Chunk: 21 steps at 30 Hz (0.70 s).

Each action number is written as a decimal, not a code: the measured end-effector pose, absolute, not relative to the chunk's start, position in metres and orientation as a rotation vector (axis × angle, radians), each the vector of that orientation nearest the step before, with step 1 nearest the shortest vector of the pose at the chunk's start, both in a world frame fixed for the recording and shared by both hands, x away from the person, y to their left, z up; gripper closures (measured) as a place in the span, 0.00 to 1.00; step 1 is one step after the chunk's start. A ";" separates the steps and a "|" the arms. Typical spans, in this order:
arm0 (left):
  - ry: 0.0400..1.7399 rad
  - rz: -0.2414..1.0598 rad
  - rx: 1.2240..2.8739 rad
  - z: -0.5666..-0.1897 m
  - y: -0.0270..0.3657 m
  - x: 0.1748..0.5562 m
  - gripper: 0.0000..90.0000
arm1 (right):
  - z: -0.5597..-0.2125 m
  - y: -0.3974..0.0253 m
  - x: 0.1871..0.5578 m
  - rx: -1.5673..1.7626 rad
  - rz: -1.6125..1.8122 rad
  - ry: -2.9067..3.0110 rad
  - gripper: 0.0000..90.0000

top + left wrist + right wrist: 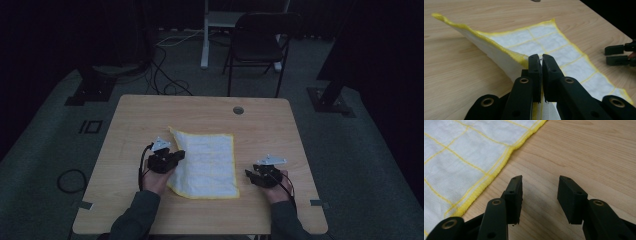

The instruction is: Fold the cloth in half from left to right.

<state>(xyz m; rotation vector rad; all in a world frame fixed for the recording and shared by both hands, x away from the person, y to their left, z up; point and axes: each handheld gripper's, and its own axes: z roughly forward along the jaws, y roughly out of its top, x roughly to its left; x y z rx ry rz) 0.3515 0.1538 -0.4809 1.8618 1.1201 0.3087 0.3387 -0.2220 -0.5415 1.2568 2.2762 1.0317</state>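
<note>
Two tools are seen at a white, yellow-edged cloth [207, 160] laid mid-desk, its long axis running away from the person. Its left edge is pinched and lifted by the left tool [541, 63], jaws closed. Just right of the cloth, the right tool [539, 192] is held wide apart over the wooden desk [270, 125]. A dark chair [257, 42] stands beyond.

Dim lab or studio: black curtains, floor cables [165, 75], rig stands [92, 87], folding chair [257, 42].
</note>
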 end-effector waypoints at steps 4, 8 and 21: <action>1.096 0.294 1.850 -0.477 0.146 0.353 0.96 | -0.542 -0.221 0.339 1.256 1.031 2.280 0.62; 1.074 0.284 1.844 -0.474 0.138 0.354 0.96 | -0.542 -0.221 0.339 1.256 1.029 2.282 0.62; 1.020 0.261 1.862 -0.469 0.117 0.358 0.96 | -0.543 -0.221 0.339 1.250 1.026 2.287 0.62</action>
